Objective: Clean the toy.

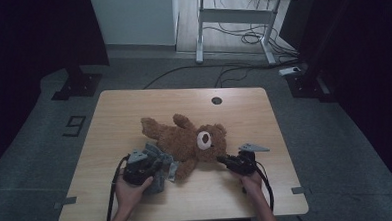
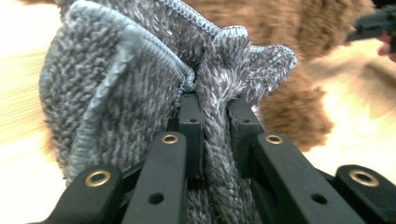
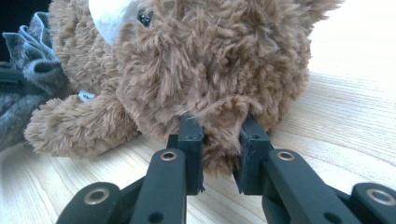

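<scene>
A brown teddy bear (image 1: 188, 139) lies on its back in the middle of the wooden table (image 1: 128, 106), head toward the right. My right gripper (image 1: 221, 160) is shut on a tuft of the bear's (image 3: 210, 70) head fur; in the right gripper view the fur bunches between the black fingers (image 3: 191, 140). My left gripper (image 1: 159, 164) is shut on a grey fuzzy cloth (image 1: 158, 159) beside the bear's lower body. The cloth (image 2: 140, 84) fold runs between the left gripper's (image 2: 215, 109) fingers (image 2: 191, 116) and hides their tips.
A round cable hole (image 1: 216, 100) sits near the table's far edge. Behind the table stand a white desk frame (image 1: 235, 23) with loose cables (image 1: 251, 38) on the floor and black stand bases (image 1: 78, 85) at both sides.
</scene>
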{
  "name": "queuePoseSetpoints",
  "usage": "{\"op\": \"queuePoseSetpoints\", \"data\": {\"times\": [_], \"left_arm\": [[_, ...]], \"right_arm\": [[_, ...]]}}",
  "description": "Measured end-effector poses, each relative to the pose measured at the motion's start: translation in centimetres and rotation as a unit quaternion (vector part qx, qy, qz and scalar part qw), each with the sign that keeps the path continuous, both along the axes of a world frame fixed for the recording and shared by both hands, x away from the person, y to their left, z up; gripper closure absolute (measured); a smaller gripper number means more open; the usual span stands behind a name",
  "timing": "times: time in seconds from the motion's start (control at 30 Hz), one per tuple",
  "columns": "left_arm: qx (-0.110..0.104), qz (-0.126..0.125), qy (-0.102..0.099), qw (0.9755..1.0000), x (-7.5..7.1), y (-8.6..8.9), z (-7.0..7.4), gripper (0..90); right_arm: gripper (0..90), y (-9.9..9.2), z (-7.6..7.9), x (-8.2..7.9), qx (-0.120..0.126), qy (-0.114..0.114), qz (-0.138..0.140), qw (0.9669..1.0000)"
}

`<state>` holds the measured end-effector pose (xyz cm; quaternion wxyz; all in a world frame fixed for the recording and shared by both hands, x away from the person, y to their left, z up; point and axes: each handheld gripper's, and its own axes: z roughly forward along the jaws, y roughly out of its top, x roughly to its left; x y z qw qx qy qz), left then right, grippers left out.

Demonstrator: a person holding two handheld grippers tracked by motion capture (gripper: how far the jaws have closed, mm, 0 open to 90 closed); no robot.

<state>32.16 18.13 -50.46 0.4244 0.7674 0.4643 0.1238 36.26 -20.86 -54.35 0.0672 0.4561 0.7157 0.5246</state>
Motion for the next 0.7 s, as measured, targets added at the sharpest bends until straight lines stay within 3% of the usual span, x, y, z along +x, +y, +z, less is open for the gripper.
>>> {"op": "queuePoseSetpoints", "data": {"times": [0.2, 0.3, 0.33, 0.5, 0.57, 0.6, 0.7], "left_arm": [[-0.017, 0.020, -0.013, 0.9996, -0.2, 1.2, 0.9, 78.6], [-0.022, 0.023, -0.039, 0.9987, -0.3, 0.9, 2.2, 78.6], [-0.022, 0.018, -0.049, 0.9984, -0.1, 0.3, 2.9, 78.7], [-0.019, 0.001, -0.062, 0.9979, 0.8, -1.7, 4.4, 78.6], [-0.014, -0.008, -0.068, 0.9976, 1.6, -2.9, 5.1, 78.6], [-0.007, -0.012, -0.071, 0.9974, 2.7, -4.1, 5.8, 78.6], [-0.001, -0.018, -0.069, 0.9974, 3.9, -5.2, 6.2, 78.6]], "right_arm": [[75.5, 0.0, 0.0, 0.0, 0.000, 0.001, -0.001, 1.0000], [75.5, 0.0, -0.1, 0.0, -0.001, 0.001, -0.002, 1.0000], [75.5, 0.0, -0.1, 0.0, -0.002, 0.001, -0.001, 1.0000], [75.5, 0.0, -0.1, 0.0, -0.002, 0.001, -0.002, 1.0000], [75.5, 0.0, -0.1, 0.0, -0.001, 0.001, -0.001, 1.0000], [75.5, 0.0, -0.1, 0.0, -0.001, 0.001, -0.001, 1.0000], [75.5, 0.0, -0.1, 0.0, -0.001, 0.002, -0.001, 1.0000]]}}
